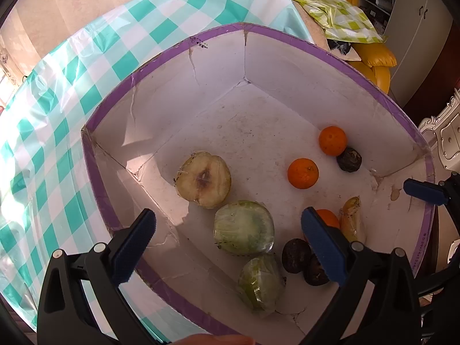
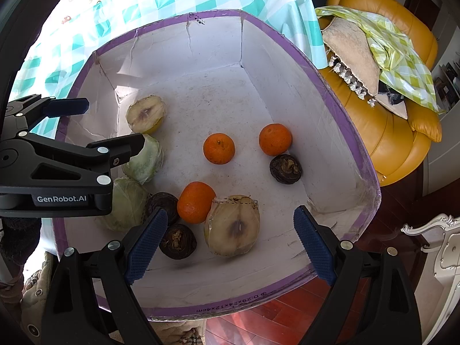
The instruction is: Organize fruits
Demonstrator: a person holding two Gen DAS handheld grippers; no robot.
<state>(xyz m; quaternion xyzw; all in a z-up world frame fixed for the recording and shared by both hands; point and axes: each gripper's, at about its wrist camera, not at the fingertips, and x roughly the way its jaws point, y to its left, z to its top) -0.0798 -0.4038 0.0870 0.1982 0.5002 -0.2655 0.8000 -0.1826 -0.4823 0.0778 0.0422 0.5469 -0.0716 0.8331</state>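
A white cardboard box (image 1: 373, 86) (image 2: 330, 92) with a purple rim holds all the fruit. Inside lie three oranges (image 2: 219, 148) (image 2: 275, 139) (image 2: 195, 202), three dark wrinkled fruits (image 2: 285, 169), two wrapped pear halves (image 2: 232, 225) (image 1: 202, 182) and two wrapped green halves (image 1: 243, 227) (image 2: 145, 158). My left gripper (image 1: 228, 215) (image 2: 109, 125) hangs open over the box's left side, above the green halves. My right gripper (image 2: 230, 215) is open above the near pear half and an orange. Its blue pad (image 1: 422, 191) shows at the left wrist view's right edge.
The box rests on a teal-and-white checked tablecloth (image 1: 72, 86). A yellow leather sofa (image 2: 396, 132) with a cushion and a green checked cloth (image 2: 396, 54) stands to the right. Red wooden floor (image 2: 258, 322) lies below the box's near edge, and white ornate furniture (image 2: 442, 247) is at the lower right.
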